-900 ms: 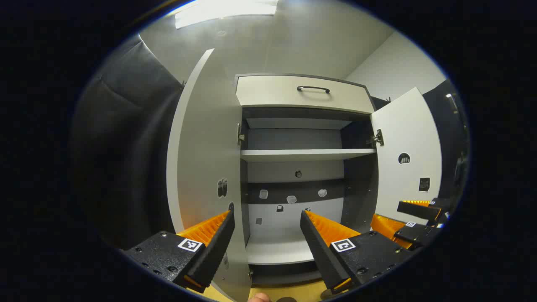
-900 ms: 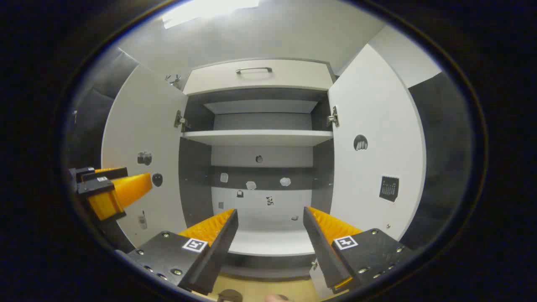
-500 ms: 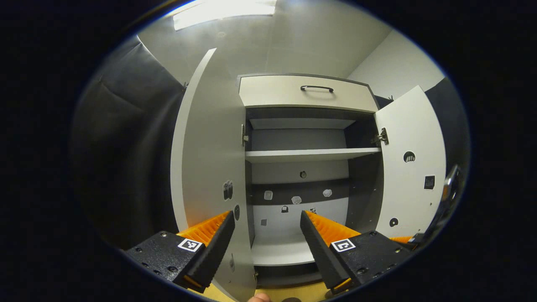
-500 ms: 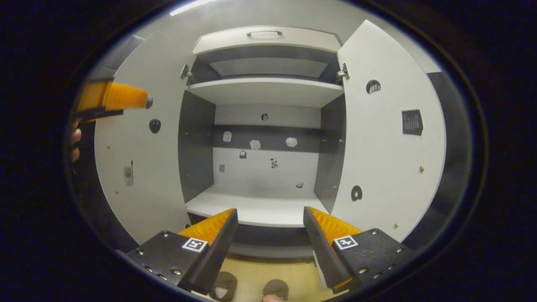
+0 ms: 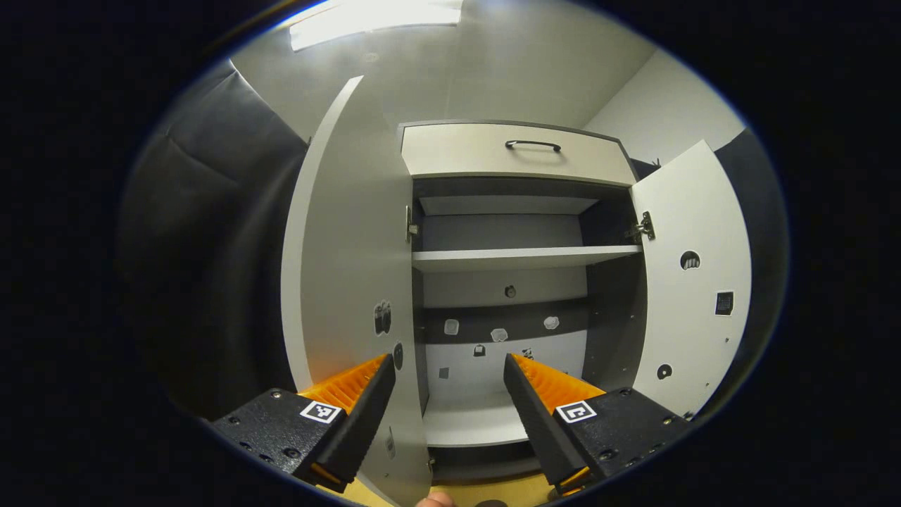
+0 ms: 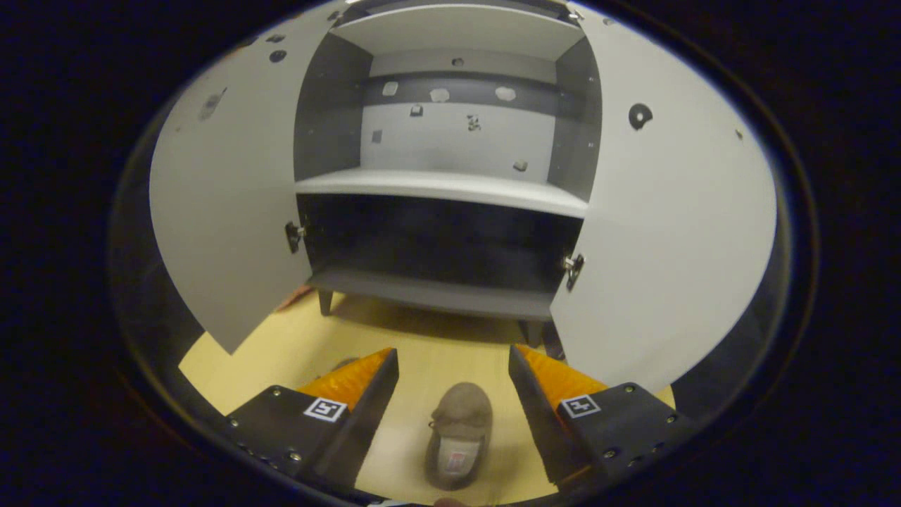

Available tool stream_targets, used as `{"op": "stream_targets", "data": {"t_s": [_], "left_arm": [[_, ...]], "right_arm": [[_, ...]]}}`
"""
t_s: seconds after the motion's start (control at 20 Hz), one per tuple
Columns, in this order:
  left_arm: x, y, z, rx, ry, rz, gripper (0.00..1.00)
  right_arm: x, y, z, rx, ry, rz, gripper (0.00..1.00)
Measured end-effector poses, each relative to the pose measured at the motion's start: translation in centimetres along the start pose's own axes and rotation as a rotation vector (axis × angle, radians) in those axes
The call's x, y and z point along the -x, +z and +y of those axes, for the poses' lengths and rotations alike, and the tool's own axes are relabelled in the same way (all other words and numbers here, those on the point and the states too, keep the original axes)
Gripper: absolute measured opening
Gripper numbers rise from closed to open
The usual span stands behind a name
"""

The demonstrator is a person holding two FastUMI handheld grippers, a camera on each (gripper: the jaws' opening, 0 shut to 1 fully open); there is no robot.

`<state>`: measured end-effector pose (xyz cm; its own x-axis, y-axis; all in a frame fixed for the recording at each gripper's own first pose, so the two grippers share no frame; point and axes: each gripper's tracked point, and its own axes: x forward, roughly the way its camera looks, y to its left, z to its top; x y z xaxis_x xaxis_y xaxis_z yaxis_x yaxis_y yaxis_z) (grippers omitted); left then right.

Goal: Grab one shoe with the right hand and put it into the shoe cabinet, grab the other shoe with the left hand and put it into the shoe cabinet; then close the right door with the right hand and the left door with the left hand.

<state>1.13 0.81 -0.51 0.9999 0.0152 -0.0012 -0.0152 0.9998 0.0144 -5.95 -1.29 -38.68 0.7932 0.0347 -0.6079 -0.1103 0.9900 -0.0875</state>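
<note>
Shoe cabinet (image 6: 436, 184) doors open, shelves bare; shoe (image 6: 459, 434) on floor; both grippers' fingers wide.

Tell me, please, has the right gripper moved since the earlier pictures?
Yes. The right gripper has tipped downward: the cabinet shelf has risen in its view, and a shoe on the floor now lies between its open jaws.

both tools gape: left tool (image 5: 448, 366) level, right tool (image 6: 452, 359) tilted down.

Booth corner, white walls, yellow floor.
Ceiling light (image 5: 376, 14) glows at top; white wall (image 5: 654, 105) at right, dark cloth (image 5: 204, 232) hanging at left. Pale yellow wood floor (image 6: 422, 352) below, shadowed close to the furniture's feet.
</note>
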Motion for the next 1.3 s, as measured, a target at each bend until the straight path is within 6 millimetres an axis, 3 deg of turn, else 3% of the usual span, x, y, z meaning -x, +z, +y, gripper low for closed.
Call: {"op": "stream_targets", "data": {"t_s": [0.25, 0.5, 0.55, 0.65, 0.75, 0.85, 0.9, 1.0, 1.15, 1.25, 1.3], "left_arm": [[-0.4, -0.4, -0.2, 0.000, -0.010, 0.010, 0.92], [-0.4, -0.5, 0.2, 0.002, -0.002, 0.016, 0.95], [-0.3, -0.5, 0.2, 0.002, -0.005, 0.016, 0.94], [-0.3, -0.5, 0.3, 0.000, -0.004, 0.018, 0.94], [-0.3, -0.5, 0.3, -0.002, -0.003, 0.020, 0.94], [-0.2, -0.4, 0.3, 0.002, -0.003, 0.019, 0.94], [-0.3, -0.4, 0.3, 0.003, -0.002, 0.019, 0.92], [-0.2, -0.4, 0.3, 0.006, -0.003, 0.019, 0.94], [-0.2, -0.4, 0.3, 0.009, -0.004, 0.019, 0.94], [-0.1, -0.3, 0.3, 0.010, -0.007, 0.017, 0.92], [-0.1, -0.3, 0.3, 0.010, -0.008, 0.018, 0.94]], "right_arm": [[-1.9, -9.8, 0.9, -0.025, 0.046, 0.216, 0.95], [-2.6, -14.8, 1.5, -0.011, 0.067, 0.315, 0.95], [-2.8, -15.3, 1.6, -0.005, 0.069, 0.323, 0.94], [-3.5, -16.5, 2.1, 0.011, 0.078, 0.344, 0.79], [-4.5, -17.4, 1.9, 0.087, 0.060, 0.352, 0.81], [-4.5, -18.3, 2.1, 0.153, 0.059, 0.370, 0.53], [-5.3, -18.5, 1.2, 0.210, 0.016, 0.344, 0.53], [-5.0, -18.2, 1.4, 0.246, -0.010, 0.328, 0.33], [-5.1, -17.6, 1.2, 0.231, -0.026, 0.301, 0.33], [-4.8, -17.7, 0.9, 0.209, -0.018, 0.309, 0.09], [-4.5, -17.9, 0.6, 0.200, -0.019, 0.313, 0.10]]}}
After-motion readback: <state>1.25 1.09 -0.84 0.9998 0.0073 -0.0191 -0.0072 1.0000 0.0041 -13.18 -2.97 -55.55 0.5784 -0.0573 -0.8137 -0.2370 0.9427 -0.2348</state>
